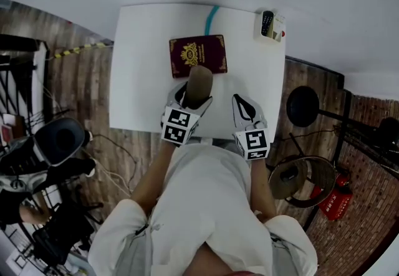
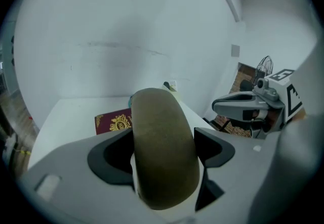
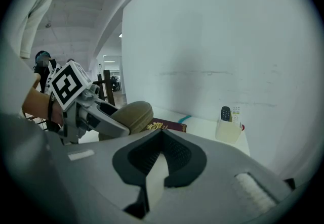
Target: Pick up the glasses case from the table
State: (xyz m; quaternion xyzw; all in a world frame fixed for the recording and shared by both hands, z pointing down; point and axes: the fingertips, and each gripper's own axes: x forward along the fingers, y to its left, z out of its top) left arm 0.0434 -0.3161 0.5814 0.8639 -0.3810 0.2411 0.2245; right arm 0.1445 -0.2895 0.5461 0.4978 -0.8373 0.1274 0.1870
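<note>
The olive-brown glasses case [image 1: 198, 85] is held up off the white table [image 1: 137, 69], clamped in my left gripper [image 1: 189, 103]. In the left gripper view the case [image 2: 163, 147] fills the gap between the two dark pads, standing on end. From the right gripper view the case [image 3: 130, 115] shows at the left, gripped by the other tool. My right gripper [image 1: 245, 109] hovers beside it over the table's near edge, jaws together with nothing in them [image 3: 158, 167].
A maroon passport-like booklet [image 1: 197, 55] lies mid-table behind the case. A small holder with a remote [image 1: 270, 25] stands at the far right corner, and a teal strip [image 1: 211, 19] lies at the far edge. Chairs and gear crowd the wooden floor on both sides.
</note>
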